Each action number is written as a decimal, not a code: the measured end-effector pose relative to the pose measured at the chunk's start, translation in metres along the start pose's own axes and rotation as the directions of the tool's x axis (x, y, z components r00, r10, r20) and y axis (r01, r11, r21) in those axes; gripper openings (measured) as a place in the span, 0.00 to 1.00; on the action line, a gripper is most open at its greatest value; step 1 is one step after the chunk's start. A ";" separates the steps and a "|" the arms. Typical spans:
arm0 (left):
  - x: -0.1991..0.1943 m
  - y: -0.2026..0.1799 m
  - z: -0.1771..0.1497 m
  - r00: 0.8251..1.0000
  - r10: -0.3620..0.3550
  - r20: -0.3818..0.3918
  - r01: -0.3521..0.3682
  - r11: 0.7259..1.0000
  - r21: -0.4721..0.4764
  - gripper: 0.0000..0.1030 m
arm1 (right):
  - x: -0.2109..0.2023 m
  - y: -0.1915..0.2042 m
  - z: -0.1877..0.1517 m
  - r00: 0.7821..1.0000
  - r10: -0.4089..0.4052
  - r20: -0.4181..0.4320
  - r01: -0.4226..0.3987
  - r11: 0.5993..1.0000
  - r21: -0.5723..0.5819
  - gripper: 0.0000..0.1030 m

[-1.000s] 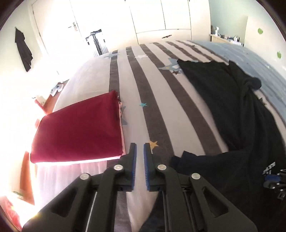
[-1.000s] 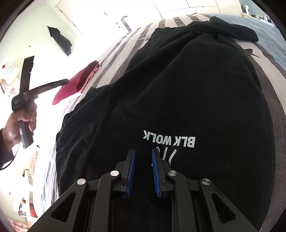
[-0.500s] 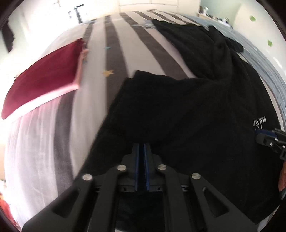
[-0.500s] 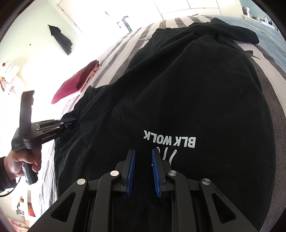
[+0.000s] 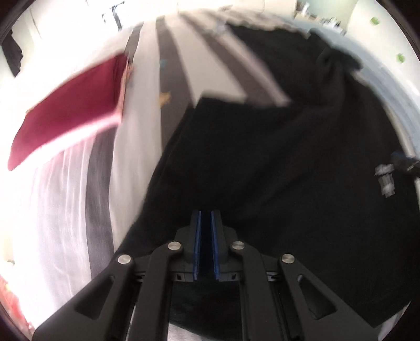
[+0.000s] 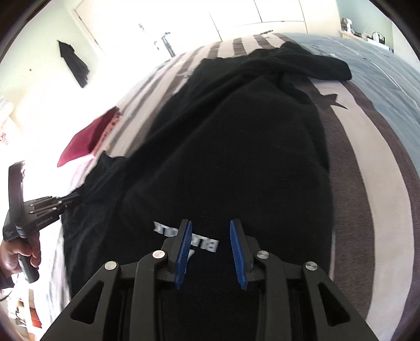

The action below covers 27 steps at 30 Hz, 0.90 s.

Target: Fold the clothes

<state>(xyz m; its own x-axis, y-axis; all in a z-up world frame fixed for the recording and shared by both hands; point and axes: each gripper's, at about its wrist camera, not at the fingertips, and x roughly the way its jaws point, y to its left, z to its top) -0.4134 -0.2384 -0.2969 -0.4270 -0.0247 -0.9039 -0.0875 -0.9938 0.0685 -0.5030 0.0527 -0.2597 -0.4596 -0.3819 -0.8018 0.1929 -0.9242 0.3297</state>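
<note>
Now the step in hand looks like taking hold of the black T-shirt (image 6: pixel 236 147) by its near hem so it can be straightened and folded. It lies spread lengthwise down the bed (image 6: pixel 367 168), its white printed lettering (image 6: pixel 210 244) near the right tongs (image 6: pixel 210 253), its far end bunched into a dark lump towards the blue part of the cover.

The left tongs (image 5: pixel 206 244) are together at the near left edge of the shirt; black cloth lies around the tips, but whether a fold is pinched between the pads I cannot tell. In the right wrist view those tongs reach in from the left with their tips at the shirt's edge, and a hand (image 6: pixel 15 254) grips the handle. The right tongs stand apart, their jaws having just been opening, and hover over the print with nothing pressed between them.

Next, I judge, the right tongs need to drop onto the near hem and close on a single layer, level with the left pair, before any lift.

The bed wears a cover of grey and white stripes scattered with small stars. A folded maroon garment (image 5: pixel 73 105) rests on it to the left, well apart from the shirt. Beyond, white wardrobe doors (image 6: pixel 249 13) line the far wall, and a dark garment (image 6: pixel 73 63) hangs on the left wall.
</note>
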 end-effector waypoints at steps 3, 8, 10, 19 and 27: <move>-0.007 -0.005 0.010 1.000 0.027 0.005 -0.026 0.999 -0.034 0.06 | -0.008 -0.016 0.004 1.000 -0.026 0.012 0.026 1.000 0.010 0.26; -0.026 -0.042 0.055 0.993 -0.032 0.113 0.034 0.999 -0.021 0.06 | -0.022 -0.059 0.023 0.994 -0.097 0.057 0.094 0.994 0.049 0.27; -0.021 -0.074 0.083 0.987 -0.061 0.149 0.060 0.998 0.014 0.06 | -0.020 -0.077 0.036 0.987 -0.145 0.066 0.142 0.989 0.050 0.27; 0.029 -0.250 0.199 0.939 -0.247 0.237 0.222 0.967 0.127 0.26 | -0.016 -0.168 0.108 0.936 -0.315 0.154 0.305 0.948 0.086 0.27; 0.066 -0.358 0.258 0.911 -0.307 0.276 0.250 0.942 0.222 0.48 | -0.014 -0.232 0.133 0.916 -0.380 0.131 0.368 0.924 0.108 0.39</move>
<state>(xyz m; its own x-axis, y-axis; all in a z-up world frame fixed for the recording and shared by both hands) -0.6423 0.1442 -0.2719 -0.6107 0.3127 -0.7275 -0.3895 -0.9185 -0.0678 -0.6563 0.2723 -0.2584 -0.6079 0.0012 -0.7940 -0.0846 -0.9944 0.0633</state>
